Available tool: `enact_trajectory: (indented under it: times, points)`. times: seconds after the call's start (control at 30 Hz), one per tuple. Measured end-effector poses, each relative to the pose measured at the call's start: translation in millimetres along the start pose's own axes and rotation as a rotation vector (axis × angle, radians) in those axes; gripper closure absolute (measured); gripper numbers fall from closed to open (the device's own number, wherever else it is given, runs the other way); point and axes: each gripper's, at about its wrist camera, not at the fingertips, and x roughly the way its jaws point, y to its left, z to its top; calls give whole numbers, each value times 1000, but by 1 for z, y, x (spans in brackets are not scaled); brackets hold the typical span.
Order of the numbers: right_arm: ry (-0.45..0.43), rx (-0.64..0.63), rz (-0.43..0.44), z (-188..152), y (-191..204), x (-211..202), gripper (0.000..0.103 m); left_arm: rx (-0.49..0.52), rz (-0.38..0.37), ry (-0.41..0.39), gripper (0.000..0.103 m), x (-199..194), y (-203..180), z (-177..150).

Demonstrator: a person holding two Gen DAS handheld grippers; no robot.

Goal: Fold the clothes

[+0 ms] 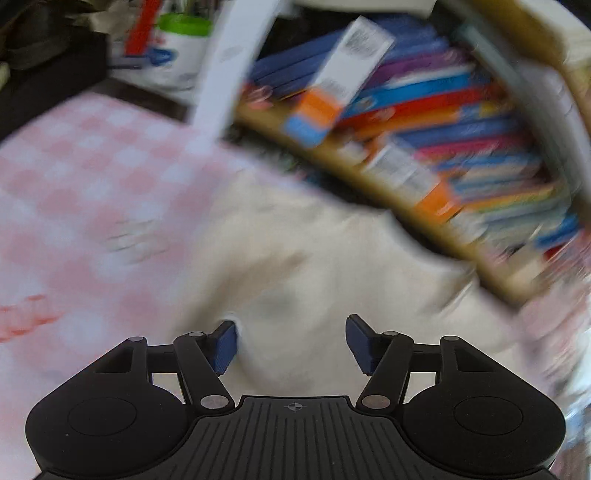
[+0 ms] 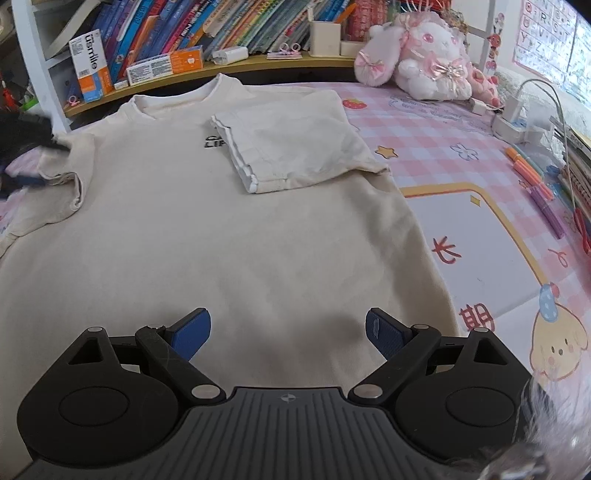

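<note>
Lying flat on the worktop (image 2: pixel 480 229), front up: a cream shirt (image 2: pixel 184 229), collar toward the shelf (image 2: pixel 258 66) of books (image 2: pixel 221 26). Resting folded across the chest, the shirt's sleeve (image 2: pixel 291 147) on the picture's right, cuff touching the black lettering. Spreading outward at the picture's left, the other sleeve, rumpled, unfolded.

Hovering over the shirt's lower part: right tongs (image 2: pixel 288 332), blue pads standing wide apart, nothing between them, only cloth beneath.

Showing blurred in the left wrist view: left tongs (image 1: pixel 290 343), pads standing apart, gripping nothing, cream cloth under them. Appearing in the right wrist view as a dark blur at the left edge, just beside the unfolded sleeve; whether touching it, cannot tell.

Covering the worktop: a pink checked mat (image 2: pixel 424 125) with cartoon prints. Sitting at the back, on the mat's far edge: a white and pink plush rabbit (image 2: pixel 424 62). Lying along the right edge: markers (image 2: pixel 535 184), with a white charger (image 2: pixel 517 122) and cable behind them. Leaning on the shelf: an orange and white box (image 2: pixel 90 66), near the shirt's collar.
</note>
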Motion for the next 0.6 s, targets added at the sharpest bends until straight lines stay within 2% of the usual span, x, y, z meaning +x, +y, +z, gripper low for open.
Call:
enact_trajectory:
  times: [0.1,0.13,0.2,0.23,0.3,0.37,0.4,0.6]
  points:
    - [11,24,-11,1,-4,2,12,96,-330,71,38,7,-35,8]
    - [13,31,-13,1,-6,3,12,132,-404,78,38,4,-42,10]
    - [11,34,-15,1,-6,3,12,171,-406,16,37,-11,-40,15]
    - [10,33,-15,1,-6,3,12,165,-364,-11,37,-16,-31,18]
    - [12,33,-16,0,-7,2,12,162,-193,-41,40,-22,-9,25]
    - [15,38,-21,-1,-8,2,12,237,-7,-61,41,-25,11,30]
    - [17,41,-24,-1,-9,3,12,269,59,-65,41,-25,19,32]
    - [25,17,-30,-1,-2,4,11,312,194,-33,43,-6,38,42]
